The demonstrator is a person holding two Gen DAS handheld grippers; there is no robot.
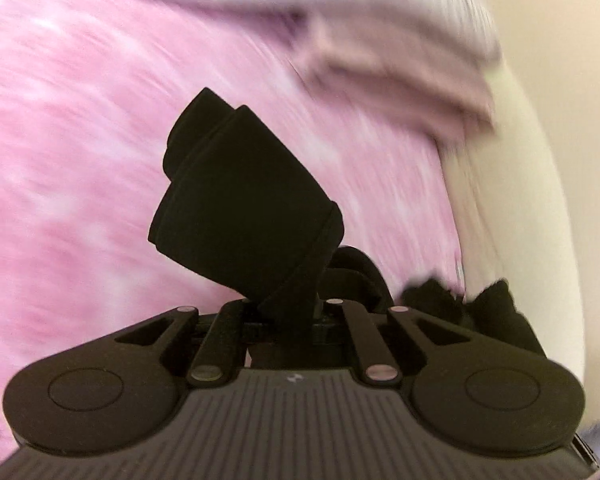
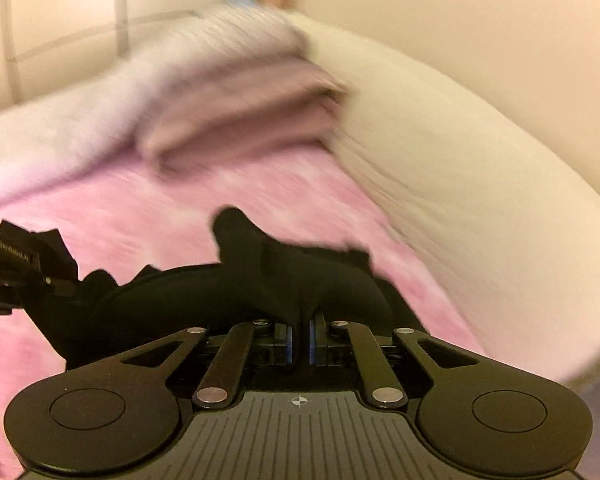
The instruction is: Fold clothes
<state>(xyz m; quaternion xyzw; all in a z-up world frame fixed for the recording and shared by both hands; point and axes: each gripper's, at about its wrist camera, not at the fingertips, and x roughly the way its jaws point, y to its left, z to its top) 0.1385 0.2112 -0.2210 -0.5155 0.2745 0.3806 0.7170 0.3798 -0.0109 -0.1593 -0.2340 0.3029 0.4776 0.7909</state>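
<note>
A black garment is held by both grippers above a pink bedspread. In the left wrist view my left gripper (image 1: 286, 304) is shut on a folded band of the black garment (image 1: 236, 200), which stands up from the jaws and hides the fingers. In the right wrist view my right gripper (image 2: 300, 340) is shut on the black garment (image 2: 284, 276), pinched between its blue pads (image 2: 289, 340). The cloth stretches left to my left gripper (image 2: 24, 272) at the frame's left edge. Both views are motion-blurred.
The pink bedspread (image 2: 160, 216) covers the bed. A folded pile of lilac and mauve clothes (image 2: 236, 100) lies at the far end, also in the left wrist view (image 1: 400, 52). A cream cushion or padded edge (image 2: 460, 152) runs along the right, by the wall.
</note>
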